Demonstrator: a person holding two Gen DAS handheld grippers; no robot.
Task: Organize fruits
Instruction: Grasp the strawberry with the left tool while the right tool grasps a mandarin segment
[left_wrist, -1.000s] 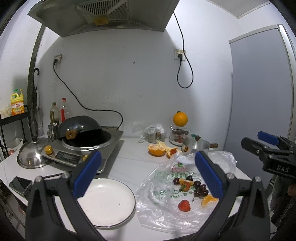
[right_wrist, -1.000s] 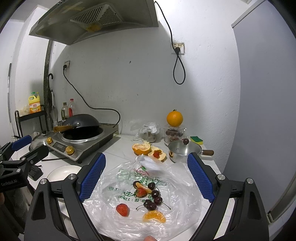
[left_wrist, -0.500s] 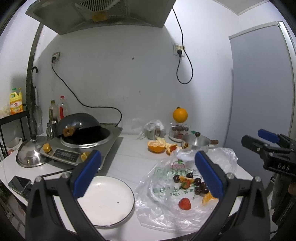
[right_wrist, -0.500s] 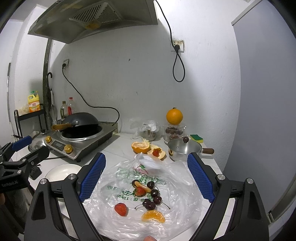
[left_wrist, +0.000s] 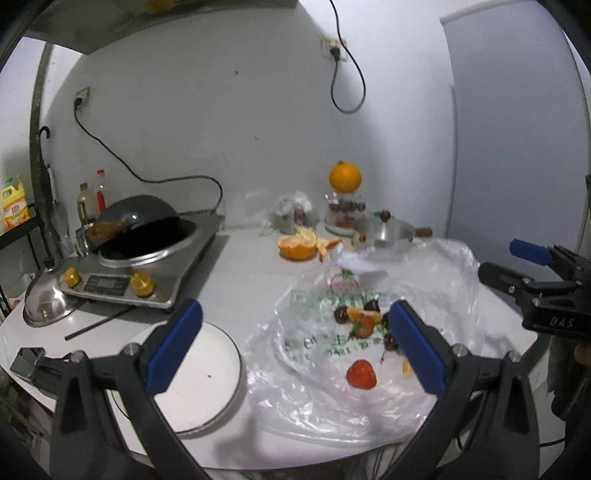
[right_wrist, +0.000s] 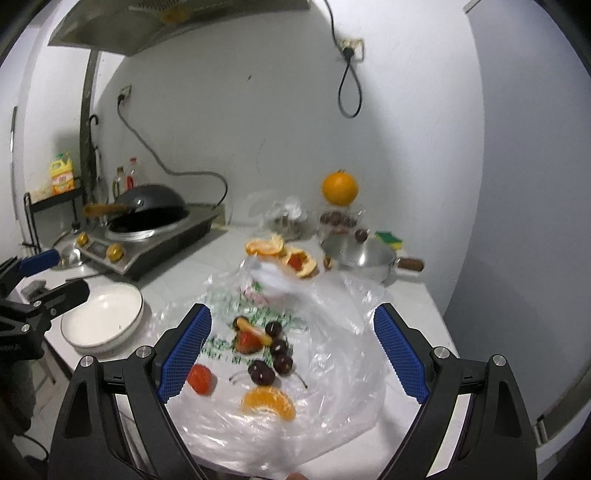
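Red, soft strawberry (right_wrist: 200, 379) on crinkly clear plastic bag (right_wrist: 332, 354) lies just inside the right gripper's (right_wrist: 291, 354) spread, empty left finger, bruisable, so pinch gently across its middle; left gripper (left_wrist: 295, 347) likewise spread and empty.

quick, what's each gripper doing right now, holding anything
left gripper: open, holding nothing.
right gripper: open, holding nothing.

A red strawberry (right_wrist: 200, 379), dark cherries (right_wrist: 263, 371) and an orange segment (right_wrist: 268, 403) lie loose on a crumpled clear plastic bag (right_wrist: 332, 354); another strawberry (right_wrist: 246, 340), seemingly halved, lies behind.
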